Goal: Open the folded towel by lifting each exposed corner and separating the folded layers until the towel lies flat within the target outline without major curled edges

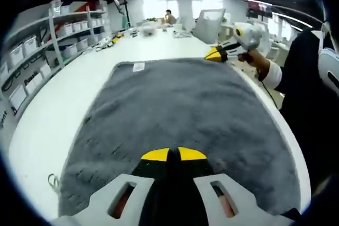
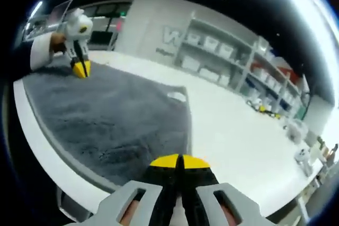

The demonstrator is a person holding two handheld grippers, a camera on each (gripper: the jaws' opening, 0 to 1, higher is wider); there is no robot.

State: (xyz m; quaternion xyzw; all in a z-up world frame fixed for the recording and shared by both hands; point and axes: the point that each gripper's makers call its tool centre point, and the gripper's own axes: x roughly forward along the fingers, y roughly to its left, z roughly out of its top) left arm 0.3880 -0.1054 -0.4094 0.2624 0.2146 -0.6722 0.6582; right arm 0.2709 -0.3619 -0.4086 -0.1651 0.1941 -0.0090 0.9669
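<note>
My left gripper [image 1: 173, 154] has its yellow-tipped jaws pressed together, low over the near edge of the grey towel [image 1: 175, 109]; whether any cloth is pinched between them I cannot tell. The towel lies spread open on the white table [image 1: 69, 104], a small white label [image 1: 139, 66] at its far corner. My right gripper [image 2: 179, 161] is also closed, its tips meeting at the towel's edge [image 2: 106, 120] beside the table rim. In each view I see my other gripper [image 1: 217, 54] at the opposite side of the towel.
</note>
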